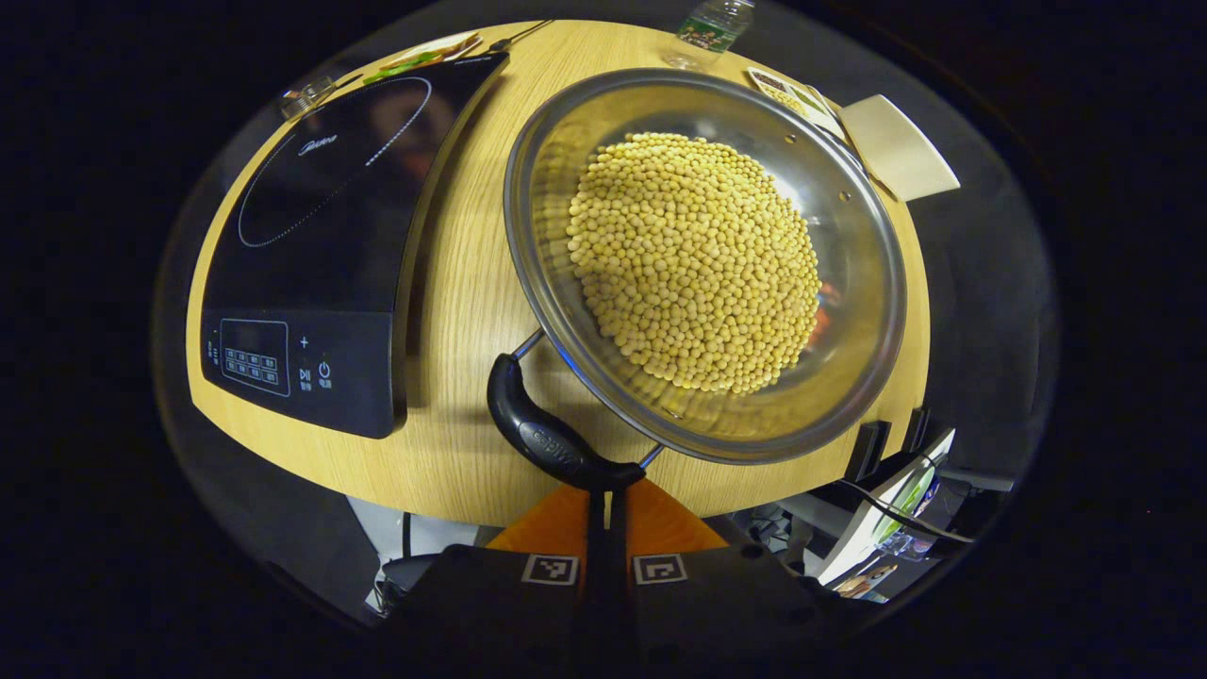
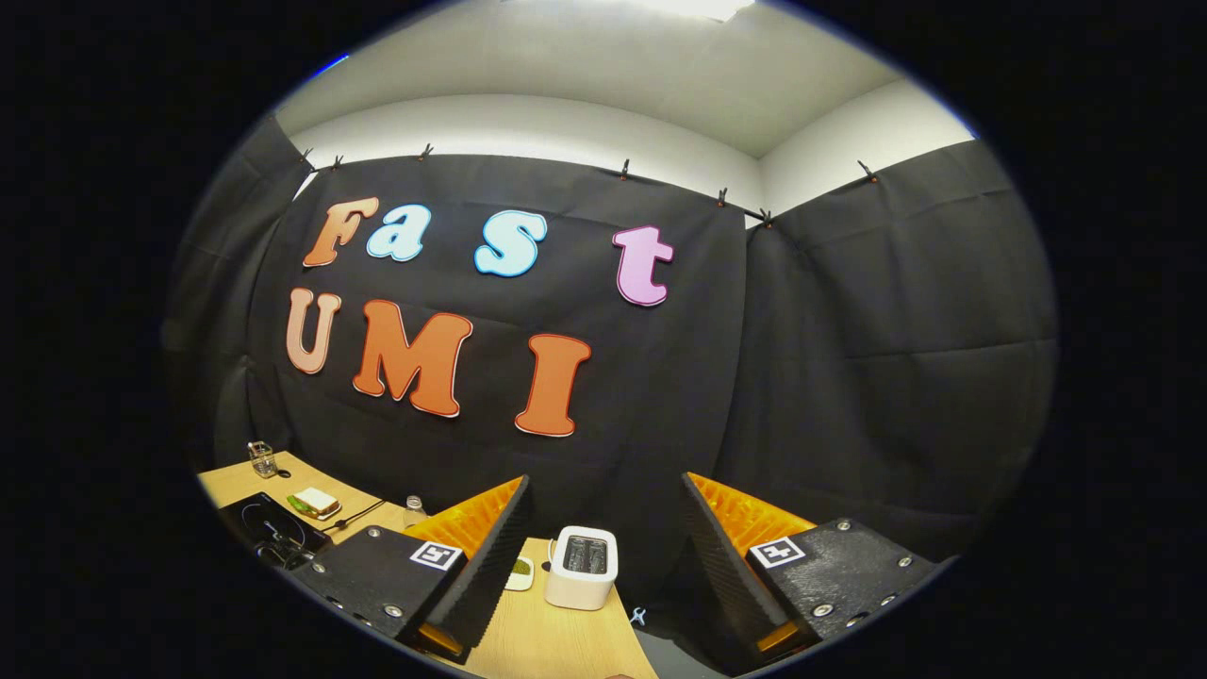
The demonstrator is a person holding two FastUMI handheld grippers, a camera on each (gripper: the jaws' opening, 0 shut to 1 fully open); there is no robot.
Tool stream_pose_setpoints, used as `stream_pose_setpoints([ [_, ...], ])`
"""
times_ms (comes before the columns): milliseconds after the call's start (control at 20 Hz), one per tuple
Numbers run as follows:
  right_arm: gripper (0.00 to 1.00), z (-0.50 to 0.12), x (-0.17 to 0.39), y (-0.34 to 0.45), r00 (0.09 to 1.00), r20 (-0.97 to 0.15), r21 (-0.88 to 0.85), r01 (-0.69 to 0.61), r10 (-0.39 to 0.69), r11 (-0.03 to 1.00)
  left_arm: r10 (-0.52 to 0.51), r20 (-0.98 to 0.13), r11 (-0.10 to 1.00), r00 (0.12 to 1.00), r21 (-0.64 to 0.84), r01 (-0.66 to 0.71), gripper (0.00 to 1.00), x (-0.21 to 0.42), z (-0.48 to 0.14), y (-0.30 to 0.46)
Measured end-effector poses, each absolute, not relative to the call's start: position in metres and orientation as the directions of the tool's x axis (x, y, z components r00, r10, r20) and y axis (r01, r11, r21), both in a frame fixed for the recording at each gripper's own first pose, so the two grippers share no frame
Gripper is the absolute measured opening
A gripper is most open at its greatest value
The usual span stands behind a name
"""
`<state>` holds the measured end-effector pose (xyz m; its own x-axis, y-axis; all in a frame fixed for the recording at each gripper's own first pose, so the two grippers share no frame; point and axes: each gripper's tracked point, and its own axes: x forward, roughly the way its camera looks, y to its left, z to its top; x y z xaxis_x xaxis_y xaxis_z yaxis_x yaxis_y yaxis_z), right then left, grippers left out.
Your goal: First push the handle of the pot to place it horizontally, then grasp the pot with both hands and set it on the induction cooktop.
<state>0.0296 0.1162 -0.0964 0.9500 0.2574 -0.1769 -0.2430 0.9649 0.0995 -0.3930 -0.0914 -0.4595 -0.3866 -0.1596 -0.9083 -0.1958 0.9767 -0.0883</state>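
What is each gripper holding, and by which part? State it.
Left gripper: shut at the pot's black handle, at its near end. Right gripper: open, holding nothing.

Left gripper [image 1: 606,486] at 6 o'clock, fingers drawn together, tips meeting black handle [image 1: 542,429] of pot [image 1: 849,255]; whether they pinch it or just touch, cannot tell. Handle runs from tips toward 10 o'clock, close along rim. Pot sits on wooden table [image 1: 471,255], heaped with yellow beans [image 1: 693,259] (soybeans, by look). Induction cooktop [image 1: 321,245] at 9 o'clock, just beside pot, apart. Plastic bottle [image 1: 712,28] at 12 o'clock, table's far edge.
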Motion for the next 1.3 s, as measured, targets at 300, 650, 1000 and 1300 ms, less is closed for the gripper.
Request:
stream_pose_setpoints([
  [300, 0.97, -0.102, 0.029, 0.133, 0.94, -0.197, 0.093, -0.263, 0.277, 0.96, -0.065, -0.934, 0.982, -0.352, 0.002, -0.189, 0.08, -0.382, -0.469, -0.063],
  [650, 0.95, -0.119, 0.024, 0.168, 0.914, -0.238, 0.11, -0.311, 0.329, 0.944, 0.023, -0.96, 0.99, -0.28, 0.062, -0.13, 0.08, -0.359, -0.484, -0.043],
  [1000, 0.95, -0.141, 0.013, 0.227, 0.855, -0.282, 0.151, -0.409, 0.435, 0.9, 0.068, -0.98, 0.995, -0.186, 0.079, -0.055, 0.08, -0.333, -0.502, -0.026],
  [1300, 0.95, -0.193, 0.005, 0.264, 0.8, -0.371, 0.17, -0.441, 0.472, 0.881, 0.066, -0.994, 0.998, -0.089, 0.065, 0.013, 0.08, -0.311, -0.519, -0.016],
])
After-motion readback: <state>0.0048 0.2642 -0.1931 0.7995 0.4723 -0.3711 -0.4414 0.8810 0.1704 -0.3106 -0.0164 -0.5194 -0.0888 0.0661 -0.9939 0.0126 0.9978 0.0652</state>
